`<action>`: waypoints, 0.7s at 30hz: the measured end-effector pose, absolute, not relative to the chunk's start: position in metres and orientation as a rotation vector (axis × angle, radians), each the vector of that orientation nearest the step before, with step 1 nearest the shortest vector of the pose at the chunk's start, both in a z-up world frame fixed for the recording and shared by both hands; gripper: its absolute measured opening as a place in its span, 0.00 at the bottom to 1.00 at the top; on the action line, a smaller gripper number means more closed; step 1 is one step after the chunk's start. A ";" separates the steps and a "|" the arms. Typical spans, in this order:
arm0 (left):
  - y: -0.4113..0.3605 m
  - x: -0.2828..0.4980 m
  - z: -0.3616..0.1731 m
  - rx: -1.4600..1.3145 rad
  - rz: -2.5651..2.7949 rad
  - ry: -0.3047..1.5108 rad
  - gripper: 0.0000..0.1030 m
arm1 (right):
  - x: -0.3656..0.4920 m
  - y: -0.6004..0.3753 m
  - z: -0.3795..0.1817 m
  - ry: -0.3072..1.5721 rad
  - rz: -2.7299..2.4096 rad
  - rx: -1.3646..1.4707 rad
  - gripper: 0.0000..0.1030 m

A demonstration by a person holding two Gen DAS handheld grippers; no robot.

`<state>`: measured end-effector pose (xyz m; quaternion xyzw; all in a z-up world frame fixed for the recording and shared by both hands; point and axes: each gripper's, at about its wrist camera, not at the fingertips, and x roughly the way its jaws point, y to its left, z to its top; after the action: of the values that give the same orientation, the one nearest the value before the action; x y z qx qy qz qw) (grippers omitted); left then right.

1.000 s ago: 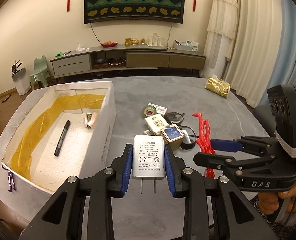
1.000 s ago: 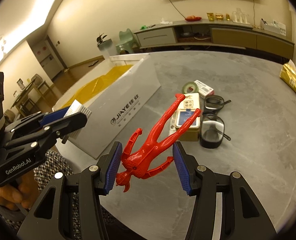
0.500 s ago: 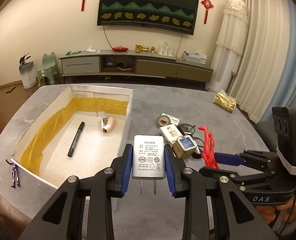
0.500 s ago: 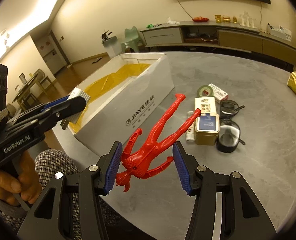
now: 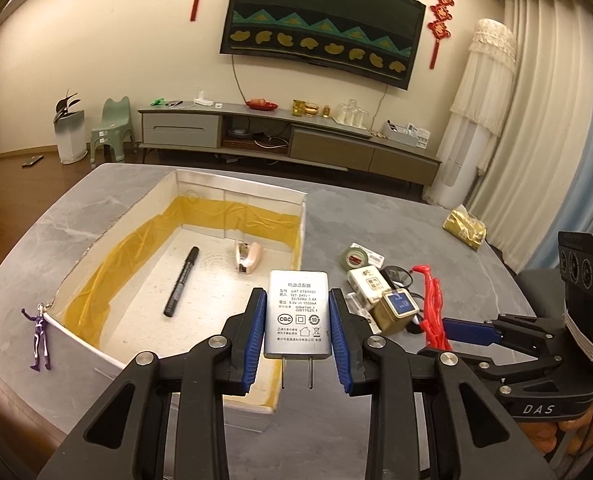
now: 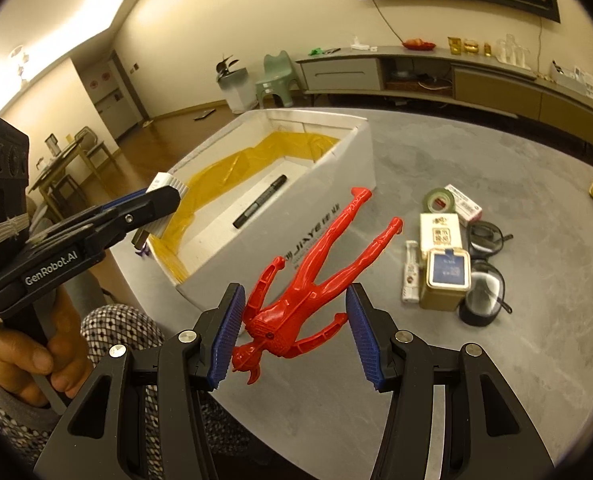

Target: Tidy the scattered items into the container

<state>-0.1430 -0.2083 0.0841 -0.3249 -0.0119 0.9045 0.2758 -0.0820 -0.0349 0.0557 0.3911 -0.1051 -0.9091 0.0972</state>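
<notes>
Partly done: black marker pen and small pink stapler lie in the white yellow-lined cardboard box; left gripper clamps the white plug adapter at lower centre, right gripper grips the red plastic figure, table clutter at right remains

The charger is showing a smooth, matt white plastic shell with two bare metal prongs, and the pads pressing it are looking like ribbed blue rubber on matt black plastic arms. The red figure is gleaming like glossy moulded plastic. The table is looking like smooth grey stone, while the box is appearing as white cardboard lined with shiny yellow tape.
</notes>
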 end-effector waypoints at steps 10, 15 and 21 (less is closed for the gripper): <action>-0.234 -0.158 0.080 -0.886 2.452 -0.100 0.31 | -0.098 -0.056 0.064 -0.248 -2.674 1.158 0.53; -0.245 -0.164 0.077 -0.890 2.458 -0.132 0.31 | -0.104 -0.065 0.067 -0.219 -2.667 1.158 0.53; -0.257 -0.171 0.074 -0.896 2.462 -0.172 0.31 | -0.111 -0.073 0.074 -0.194 -2.661 1.151 0.53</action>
<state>-0.1708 -0.2568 0.0735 -0.3298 -0.0633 0.9067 0.2552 -0.1111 -0.0734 0.0737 0.3935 -0.0662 -0.9094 0.1177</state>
